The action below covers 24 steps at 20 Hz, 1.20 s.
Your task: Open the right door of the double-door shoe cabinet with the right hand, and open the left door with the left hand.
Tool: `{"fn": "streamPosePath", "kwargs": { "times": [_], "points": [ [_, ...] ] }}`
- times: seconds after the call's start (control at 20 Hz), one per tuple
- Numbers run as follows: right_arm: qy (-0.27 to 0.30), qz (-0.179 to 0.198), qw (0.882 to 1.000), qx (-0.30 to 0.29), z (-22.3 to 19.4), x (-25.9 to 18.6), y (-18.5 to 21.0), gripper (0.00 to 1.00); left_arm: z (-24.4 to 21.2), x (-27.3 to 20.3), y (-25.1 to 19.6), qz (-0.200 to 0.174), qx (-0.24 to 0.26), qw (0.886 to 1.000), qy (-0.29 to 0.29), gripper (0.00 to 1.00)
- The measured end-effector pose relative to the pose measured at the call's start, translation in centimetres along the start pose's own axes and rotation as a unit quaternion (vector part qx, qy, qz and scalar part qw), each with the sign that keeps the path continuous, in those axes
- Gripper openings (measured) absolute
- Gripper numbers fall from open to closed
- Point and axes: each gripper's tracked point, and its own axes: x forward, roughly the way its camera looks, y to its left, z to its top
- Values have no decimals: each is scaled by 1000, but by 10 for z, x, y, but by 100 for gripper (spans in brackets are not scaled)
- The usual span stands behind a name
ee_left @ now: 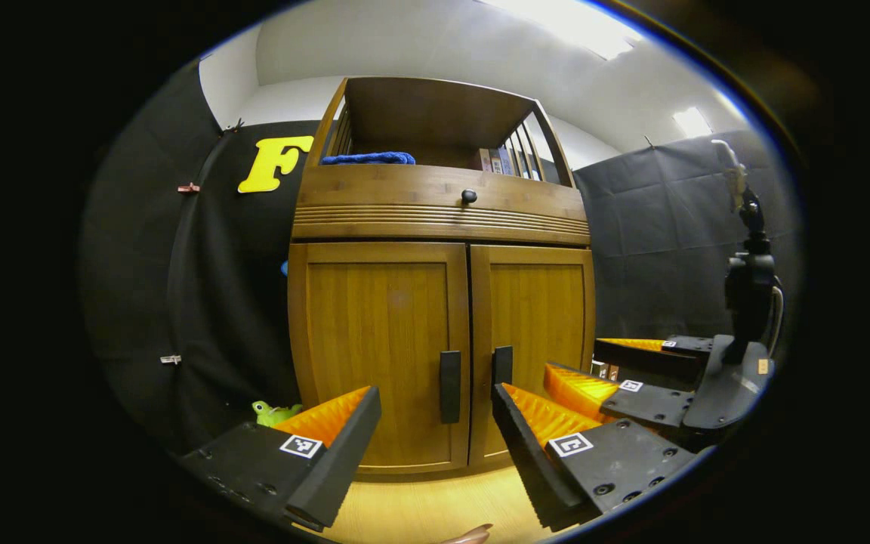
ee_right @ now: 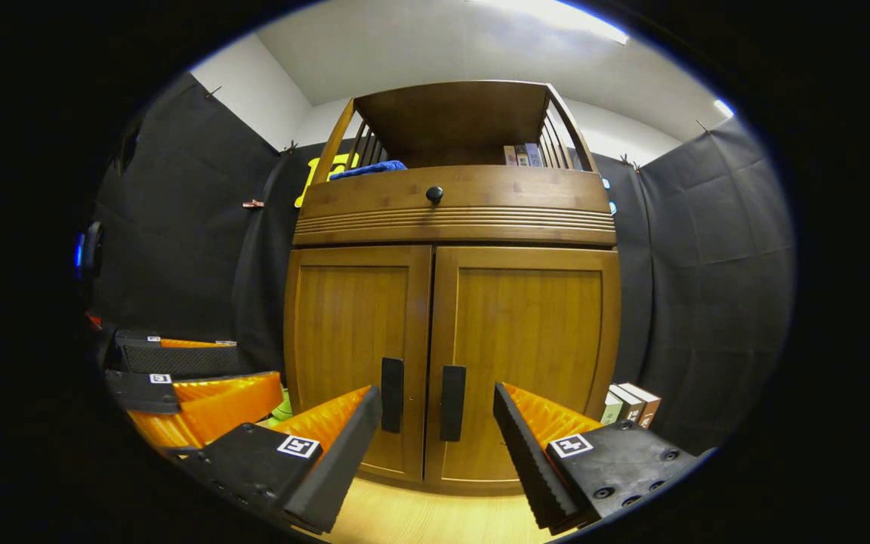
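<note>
In the left gripper view, the left gripper (ee_left: 435,446) hangs level with jaws apart before the closed left door (ee_left: 381,351), whose handle (ee_left: 450,386) sits between the fingers; it should wait. In the right gripper view, the right gripper (ee_right: 436,446), jaws apart, faces the closed right door (ee_right: 524,363) and should centre on its handle (ee_right: 452,403) before clamping and pulling outward.

no text or labels can be read.

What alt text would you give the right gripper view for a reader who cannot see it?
A wooden shoe cabinet stands with both doors shut, and the open right gripper hangs short of the two black handles. The left gripper is at the left edge, and books stand by the cabinet's right side.
</note>
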Motion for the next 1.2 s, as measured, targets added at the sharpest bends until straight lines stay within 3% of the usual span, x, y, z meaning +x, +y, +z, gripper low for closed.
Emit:
{"fn": "streamPosePath", "kwargs": {
  "times": [0.5, 0.8, 1.05, 1.2],
  "points": [
    [19, -12, 1000, 15, -52, 97, -2, 95, -2, 6, 38, 23, -7, 1000, -14, 94],
    [34, -28, 999, 9, -81, 137, -14, 95, -4, 10, 43, 18, 2, 1000, -16, 93],
    [45, -45, 998, 9, -101, 158, -27, 89, -13, 13, 44, 16, 10, 1000, -9, 94],
    [39, -47, 998, 12, -101, 164, -31, 75, -16, 14, 45, 18, 13, 1000, -4, 93]
  ]
}}
